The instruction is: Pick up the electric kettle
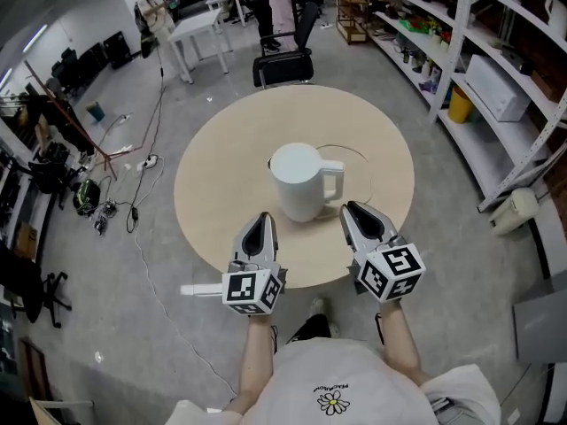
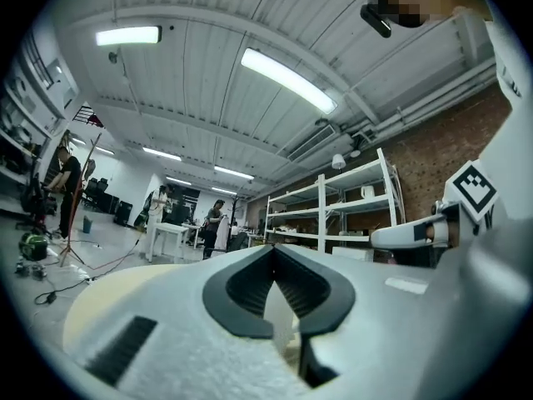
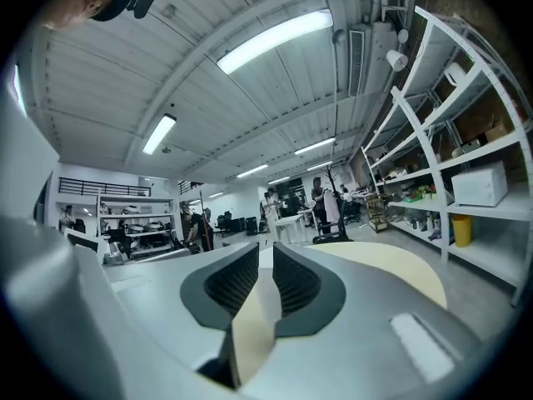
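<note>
A white electric kettle point(image 1: 297, 180) stands upright near the middle of the round beige table point(image 1: 221, 193), its handle point(image 1: 333, 182) turned to the right. My left gripper point(image 1: 264, 216) hovers over the table's near edge, just short of the kettle's left side; its jaws meet at the tips point(image 2: 273, 248), with nothing in them. My right gripper point(image 1: 352, 207) is level with it, just right of the handle and apart from it. Its jaws stand a little apart point(image 3: 265, 250) with nothing gripped between them.
A thin dark cord point(image 1: 354, 153) curves on the tabletop behind the kettle. A black office chair point(image 1: 283, 65) stands at the table's far side. Metal shelves point(image 1: 496, 78) line the right wall. Cables point(image 1: 133, 202) lie on the floor to the left. People stand by a white table point(image 1: 199, 34) far back.
</note>
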A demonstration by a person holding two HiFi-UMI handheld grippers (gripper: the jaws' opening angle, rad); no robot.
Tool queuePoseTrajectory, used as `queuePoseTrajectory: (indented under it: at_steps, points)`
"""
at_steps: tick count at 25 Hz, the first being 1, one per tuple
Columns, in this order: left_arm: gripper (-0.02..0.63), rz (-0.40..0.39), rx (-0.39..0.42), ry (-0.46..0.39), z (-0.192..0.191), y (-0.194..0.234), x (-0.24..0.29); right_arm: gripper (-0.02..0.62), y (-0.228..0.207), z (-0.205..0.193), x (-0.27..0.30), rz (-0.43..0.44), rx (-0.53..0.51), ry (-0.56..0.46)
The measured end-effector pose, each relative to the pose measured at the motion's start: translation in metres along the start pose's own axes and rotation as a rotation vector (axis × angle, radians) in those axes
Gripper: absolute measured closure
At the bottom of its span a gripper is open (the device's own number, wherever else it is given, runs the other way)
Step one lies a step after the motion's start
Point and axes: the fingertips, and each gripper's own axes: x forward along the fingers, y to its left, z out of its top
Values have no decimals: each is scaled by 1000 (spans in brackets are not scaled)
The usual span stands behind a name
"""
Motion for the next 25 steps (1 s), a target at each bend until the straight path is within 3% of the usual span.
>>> queuePoseTrajectory:
  at_steps: [3,6,12,19,25]
  points:
    - [603,4,26,52,-27,13,38,525,-32,-7,28,-35,-49,30]
    - [418,-51,22,125,-52,16,73,488,-63,-15,54,-82,-101,90]
    - [243,-154,-28,212,-92,18,111,439,-108,-61,92,-137,-101,228]
    - [137,-230,-22,289,-132,17,131,416,-127,-91,130,-152,-109,290]
    - [117,-267,-8,316,-147,23,148,414,-130,-98,157,-177,-129,297]
